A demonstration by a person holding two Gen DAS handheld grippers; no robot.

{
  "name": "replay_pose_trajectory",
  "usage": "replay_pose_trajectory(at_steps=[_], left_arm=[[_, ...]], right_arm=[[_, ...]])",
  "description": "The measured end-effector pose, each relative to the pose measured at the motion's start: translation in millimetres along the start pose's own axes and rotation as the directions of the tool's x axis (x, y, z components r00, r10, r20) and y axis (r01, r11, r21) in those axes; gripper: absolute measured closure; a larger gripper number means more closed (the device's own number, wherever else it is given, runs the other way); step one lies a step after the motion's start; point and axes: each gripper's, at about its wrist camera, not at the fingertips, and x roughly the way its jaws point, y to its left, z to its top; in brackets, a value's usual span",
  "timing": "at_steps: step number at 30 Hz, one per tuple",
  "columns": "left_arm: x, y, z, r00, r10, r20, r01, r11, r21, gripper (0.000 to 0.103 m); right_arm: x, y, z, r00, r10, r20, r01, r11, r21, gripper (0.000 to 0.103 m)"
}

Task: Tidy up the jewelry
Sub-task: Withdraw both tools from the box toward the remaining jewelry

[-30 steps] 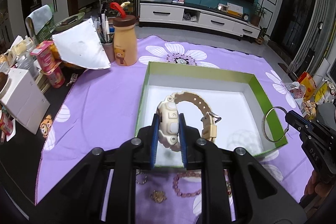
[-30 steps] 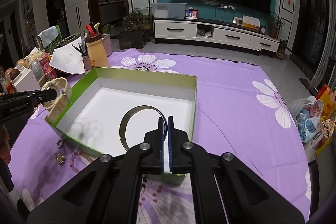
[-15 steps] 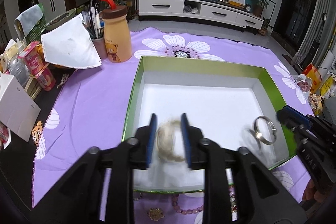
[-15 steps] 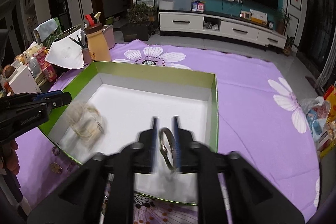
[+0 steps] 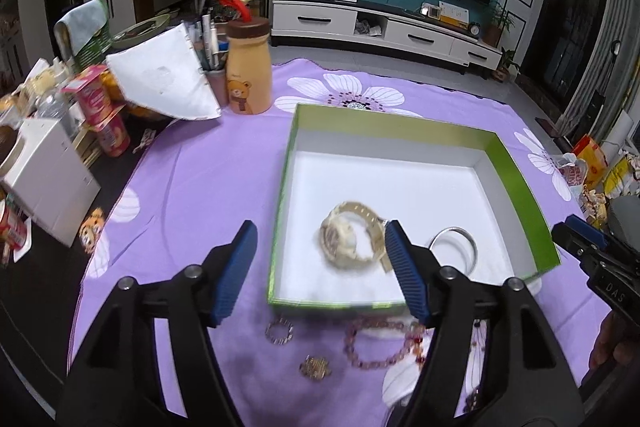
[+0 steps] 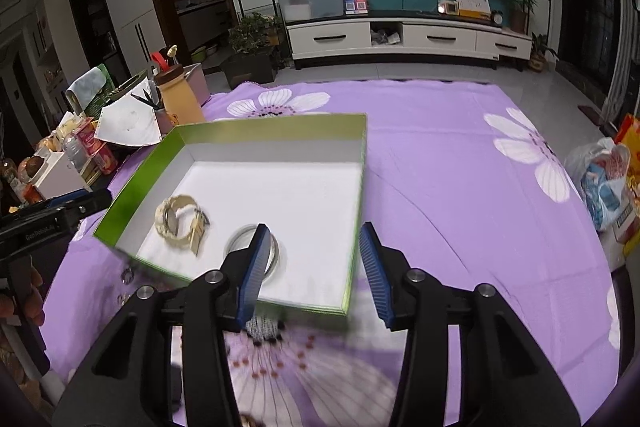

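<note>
Both jaws opening, empty: watch (image 5: 352, 237) and bangle (image 5: 454, 247) lie in the green box (image 5: 520, 179); remaining bead bracelet (image 5: 384, 345) lies on the cloth just nearside, under the left gripper (image 5: 320, 267), nearer than the right gripper (image 6: 312, 263).

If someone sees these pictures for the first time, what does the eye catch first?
First, the green box on the purple cloth, with a cream watch and a silver bangle lying on its white floor. Next, both grippers, left and right, their blue fingers opening with nothing between them. Beads lie on the cloth before the box.
</note>
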Motion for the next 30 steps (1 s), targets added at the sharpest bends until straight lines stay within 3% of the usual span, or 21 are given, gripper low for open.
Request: replay_pose_trajectory(at_steps=[18,30], left_arm=[[-48.9,42.0,-71.0,0.998,-0.013,-0.059,0.008,0.996,-0.093,0.029],[-45.1,40.3,-99.1,0.994,-0.027,-0.110,0.015,0.995,-0.103,0.029]], right_arm=[[-36.0,11.4,-42.3,0.997,0.045,-0.065,-0.044,0.999,0.005,0.056],[-39.5,30.3,-66.2,0.989,0.070,-0.130,-0.076,0.996,-0.040,0.056]])
